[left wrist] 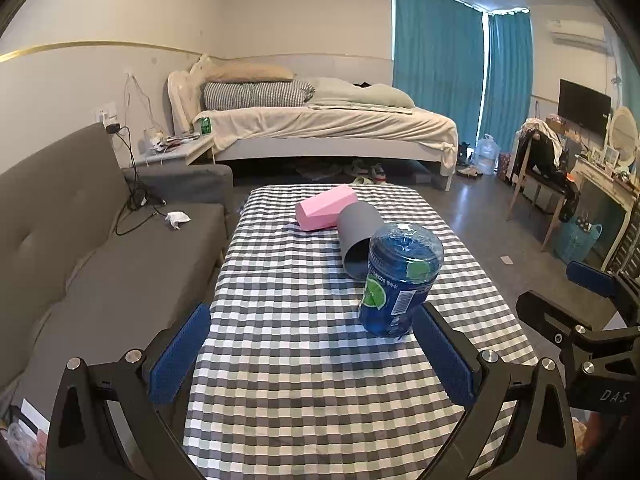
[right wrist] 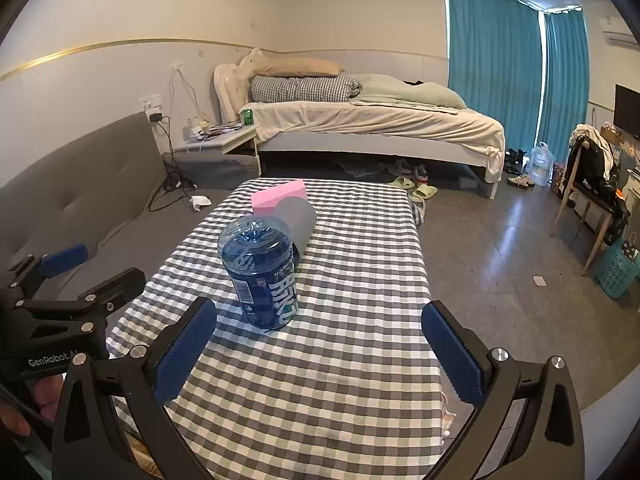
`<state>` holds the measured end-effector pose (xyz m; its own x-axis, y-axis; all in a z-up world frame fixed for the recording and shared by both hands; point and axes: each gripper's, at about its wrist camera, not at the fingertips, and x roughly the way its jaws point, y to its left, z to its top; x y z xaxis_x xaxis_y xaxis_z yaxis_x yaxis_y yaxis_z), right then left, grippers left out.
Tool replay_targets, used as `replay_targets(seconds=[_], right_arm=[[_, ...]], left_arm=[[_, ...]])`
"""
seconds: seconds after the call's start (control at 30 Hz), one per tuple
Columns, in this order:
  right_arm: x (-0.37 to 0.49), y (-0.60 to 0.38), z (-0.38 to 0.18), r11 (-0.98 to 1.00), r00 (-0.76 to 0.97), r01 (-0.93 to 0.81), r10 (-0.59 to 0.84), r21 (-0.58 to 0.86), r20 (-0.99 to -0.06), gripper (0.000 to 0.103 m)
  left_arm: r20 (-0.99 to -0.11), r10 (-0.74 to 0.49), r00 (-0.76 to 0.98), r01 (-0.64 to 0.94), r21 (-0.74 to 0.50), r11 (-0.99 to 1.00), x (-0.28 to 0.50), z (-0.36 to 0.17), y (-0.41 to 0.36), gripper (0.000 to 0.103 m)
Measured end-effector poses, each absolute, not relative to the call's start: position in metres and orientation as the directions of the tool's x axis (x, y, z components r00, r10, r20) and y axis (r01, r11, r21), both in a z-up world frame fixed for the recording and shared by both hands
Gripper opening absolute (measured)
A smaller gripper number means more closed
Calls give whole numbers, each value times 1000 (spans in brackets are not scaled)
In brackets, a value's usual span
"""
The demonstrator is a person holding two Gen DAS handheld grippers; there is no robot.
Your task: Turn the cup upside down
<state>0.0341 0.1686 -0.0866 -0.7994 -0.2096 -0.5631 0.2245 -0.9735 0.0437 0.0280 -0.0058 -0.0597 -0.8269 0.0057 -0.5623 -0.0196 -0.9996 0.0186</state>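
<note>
A grey cup (left wrist: 356, 236) lies on its side on the checked table (left wrist: 304, 360), its open mouth towards me, behind a blue bottle. In the right wrist view the cup (right wrist: 298, 220) is partly hidden by that bottle. My left gripper (left wrist: 316, 356) is open and empty, hovering over the near part of the table, short of the bottle. My right gripper (right wrist: 324, 352) is open and empty, over the table's near right side. The right gripper also shows at the right edge of the left wrist view (left wrist: 576, 296).
A blue bottle (left wrist: 400, 280) stands bottom up in front of the cup, seen too in the right wrist view (right wrist: 262, 272). A pink block (left wrist: 326, 206) lies behind the cup. A grey sofa (left wrist: 80, 240) is left of the table, a bed (left wrist: 332, 128) beyond it.
</note>
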Motion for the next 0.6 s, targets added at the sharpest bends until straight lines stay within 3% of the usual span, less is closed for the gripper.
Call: replay_targets(seconds=[0.6], right_arm=[[35,175,-83,-978,-803,201,-198,57,-563,103]], left_arm=[[-568,15,-823,-38,29,-999,31,-59,-4,103]])
